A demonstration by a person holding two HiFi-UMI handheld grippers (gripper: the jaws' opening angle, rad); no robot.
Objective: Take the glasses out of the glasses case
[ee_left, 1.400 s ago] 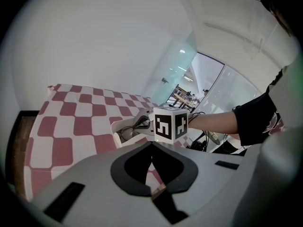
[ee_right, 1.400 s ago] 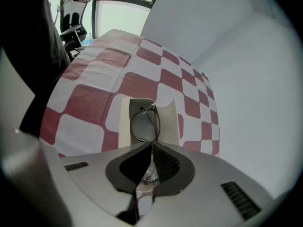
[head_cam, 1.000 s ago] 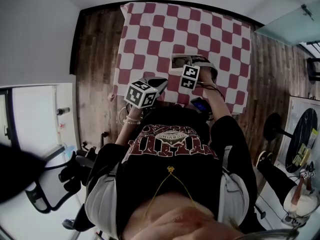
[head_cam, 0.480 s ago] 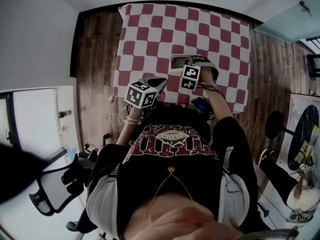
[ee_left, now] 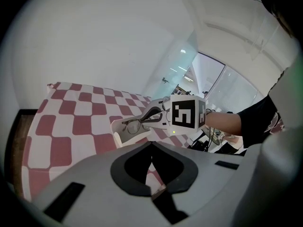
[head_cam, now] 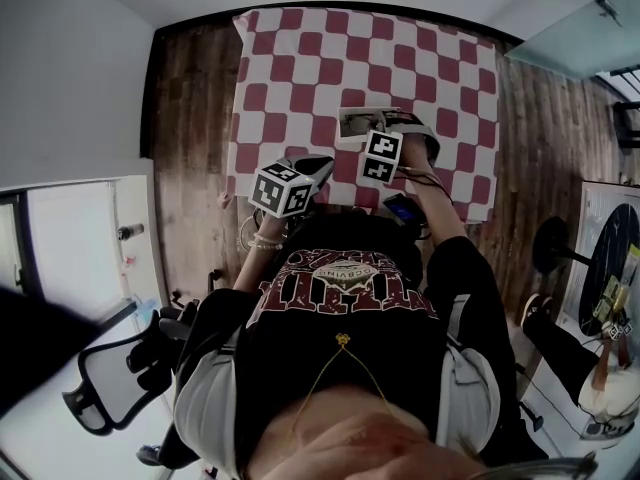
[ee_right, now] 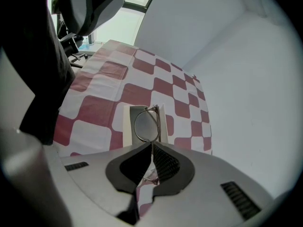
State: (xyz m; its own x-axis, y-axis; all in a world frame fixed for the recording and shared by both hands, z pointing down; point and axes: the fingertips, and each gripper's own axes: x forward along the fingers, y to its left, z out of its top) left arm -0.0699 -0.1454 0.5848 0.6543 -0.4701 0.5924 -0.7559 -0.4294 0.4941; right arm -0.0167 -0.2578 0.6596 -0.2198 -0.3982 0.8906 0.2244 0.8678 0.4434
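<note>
The checkered tablecloth (head_cam: 300, 58) carries the open white case (ee_right: 127, 126). The glasses (ee_right: 146, 124) appear just above its tray, clenched at the frame by your right gripper (ee_right: 151, 148). Raise them straight up and slowly, so the far lens clears the case wall without dragging the case along. Your left gripper (ee_left: 151, 144) is closed on nothing and well short of the case; it could pin the case down. The glasses' long axis runs straight away from your right gripper, one lens leading, roughly along the case's length.
</note>
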